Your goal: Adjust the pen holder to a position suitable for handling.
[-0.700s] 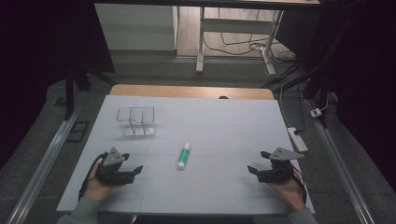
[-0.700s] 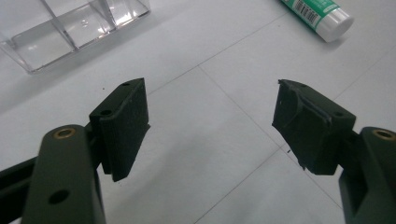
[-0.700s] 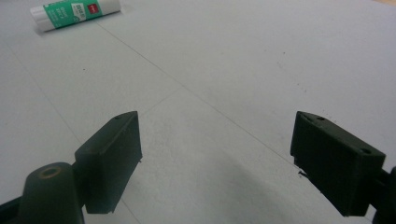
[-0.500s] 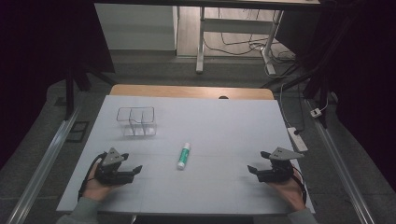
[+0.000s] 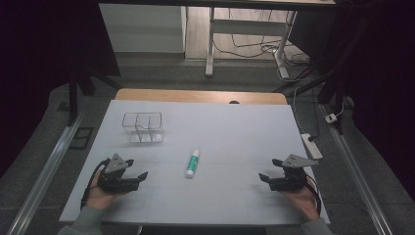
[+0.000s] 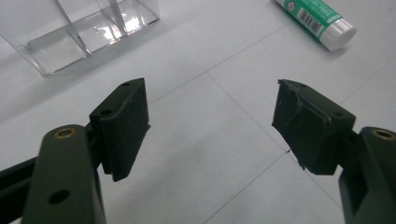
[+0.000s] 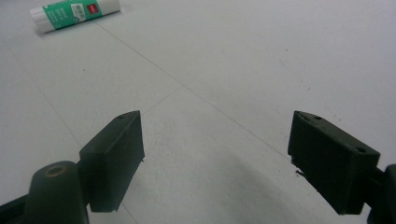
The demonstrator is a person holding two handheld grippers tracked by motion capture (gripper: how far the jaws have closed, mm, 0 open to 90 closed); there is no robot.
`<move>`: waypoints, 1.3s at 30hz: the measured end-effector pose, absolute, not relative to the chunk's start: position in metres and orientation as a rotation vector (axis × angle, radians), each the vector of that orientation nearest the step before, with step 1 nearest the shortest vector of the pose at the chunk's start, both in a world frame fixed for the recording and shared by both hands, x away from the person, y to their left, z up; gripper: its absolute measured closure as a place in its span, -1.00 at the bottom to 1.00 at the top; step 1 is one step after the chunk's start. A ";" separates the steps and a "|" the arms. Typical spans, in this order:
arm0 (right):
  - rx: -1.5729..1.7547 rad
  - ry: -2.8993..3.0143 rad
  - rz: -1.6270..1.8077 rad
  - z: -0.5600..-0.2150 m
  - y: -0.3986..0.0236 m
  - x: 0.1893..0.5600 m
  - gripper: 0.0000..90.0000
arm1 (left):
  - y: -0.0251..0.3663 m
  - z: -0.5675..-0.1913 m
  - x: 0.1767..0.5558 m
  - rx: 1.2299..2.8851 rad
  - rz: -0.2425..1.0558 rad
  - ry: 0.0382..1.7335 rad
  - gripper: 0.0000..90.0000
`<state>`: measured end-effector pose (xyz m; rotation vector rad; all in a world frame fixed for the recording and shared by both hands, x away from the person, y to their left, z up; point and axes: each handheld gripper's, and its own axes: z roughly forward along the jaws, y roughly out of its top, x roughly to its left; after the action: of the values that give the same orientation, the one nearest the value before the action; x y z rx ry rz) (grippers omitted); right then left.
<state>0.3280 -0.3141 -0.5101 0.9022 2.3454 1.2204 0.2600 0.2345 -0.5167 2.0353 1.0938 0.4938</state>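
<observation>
Here, left hand-held gripper (image 5: 138,178) wide, right hand-held gripper (image 5: 266,179) wide, glue stick (image 5: 193,163) between, well apart.

2 hand-held grippers (image 5: 138,176) (image 5: 266,177), 1 glue stick (image 5: 193,163), 1 clear plastic organizer (image 5: 142,127), 1 table (image 5: 235,132)

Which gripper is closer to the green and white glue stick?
Left. The left gripper sits just left of the glue stick, jaws open. The right gripper rests farther off on its right, also open.
</observation>
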 end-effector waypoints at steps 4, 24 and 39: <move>0.902 2.345 1.209 -0.510 -0.314 0.328 -0.59 | 0.235 -0.516 0.261 2.035 0.498 1.096 -0.40; 0.900 2.339 1.186 -0.511 -0.314 0.329 -0.57 | 0.249 -0.510 0.280 1.988 0.536 1.154 -0.38; 0.915 2.325 1.212 -0.509 -0.315 0.328 -0.56 | 0.267 -0.501 0.286 1.948 0.560 1.210 -0.36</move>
<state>0.3275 -0.3151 -0.5090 0.9154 2.3251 1.2120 0.2865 0.2671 -0.5008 1.9478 1.2098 0.5604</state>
